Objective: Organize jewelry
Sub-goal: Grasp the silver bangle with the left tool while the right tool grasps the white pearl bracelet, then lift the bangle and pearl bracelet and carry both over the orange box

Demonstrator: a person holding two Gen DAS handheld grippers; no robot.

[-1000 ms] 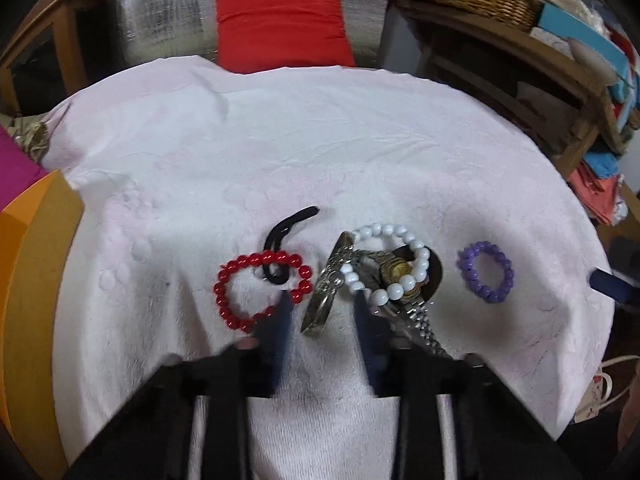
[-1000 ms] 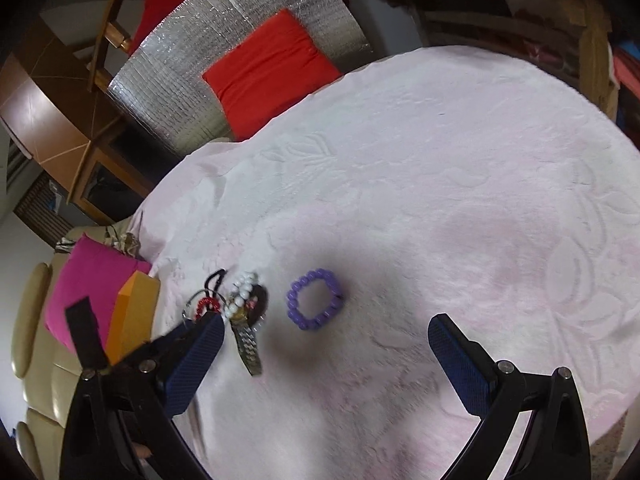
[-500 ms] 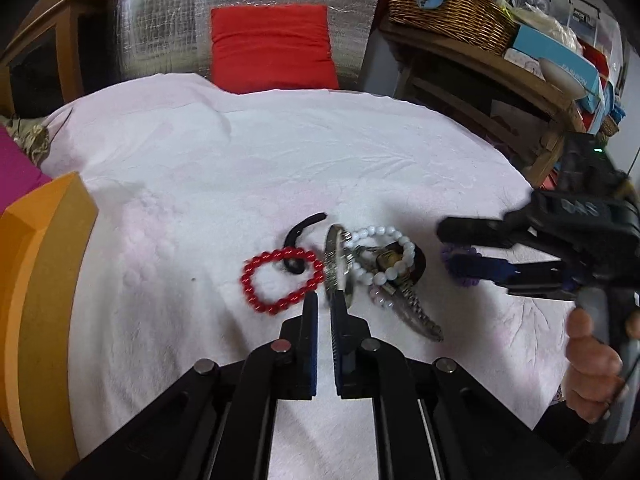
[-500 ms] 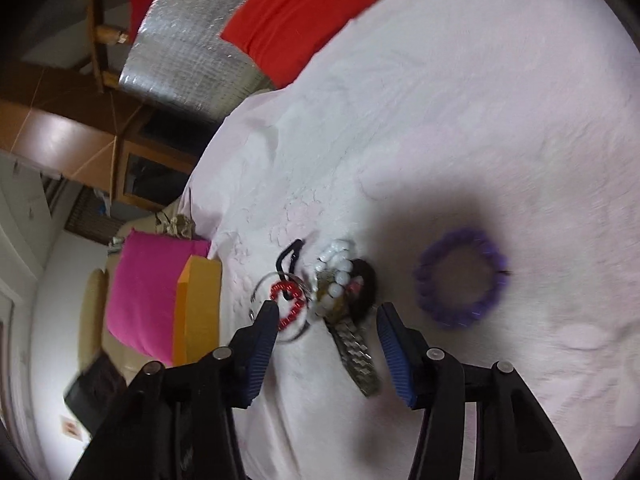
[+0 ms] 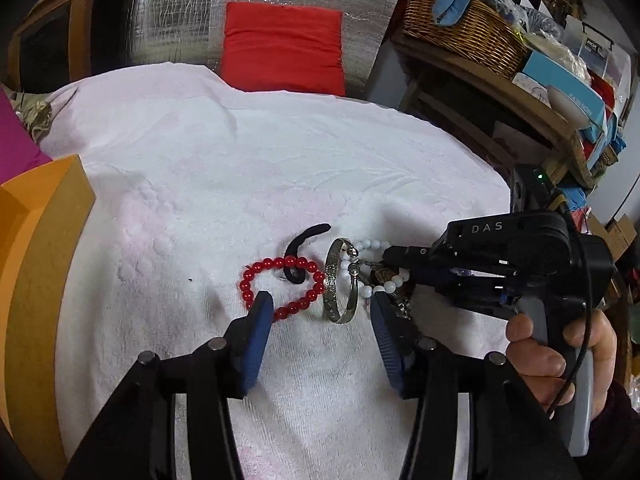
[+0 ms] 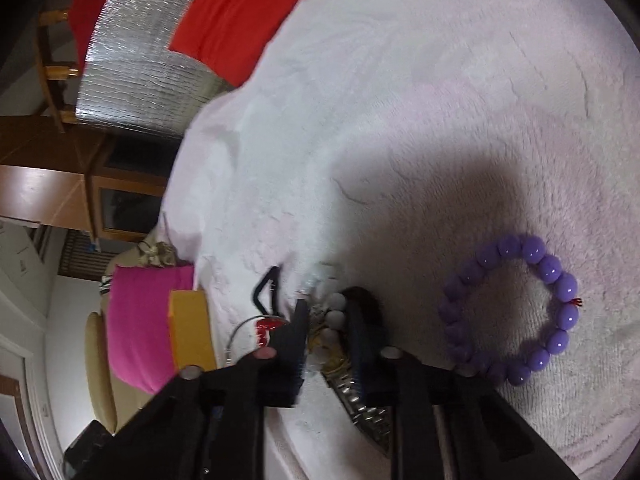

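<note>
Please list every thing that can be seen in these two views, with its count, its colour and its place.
red bead bracelet: 1, red, on the cloth, left of the pile
black hair tie: 1, black, overlapping the red bracelet's far side
silver bangle: 1, silver, standing on edge, mid-pile
white bead bracelet: 1, white, right of the bangle
metal watch: 1, silver band, under the white beads
purple bead bracelet: 1, purple, apart on the right
white cloth: 1, white, covers the table
orange box: 1, orange, left edge
red cushion: 1, red, behind the table
wicker basket: 1, brown, shelf at right
left gripper: open, near the bangle
right gripper: narrowed around the white beads
</note>
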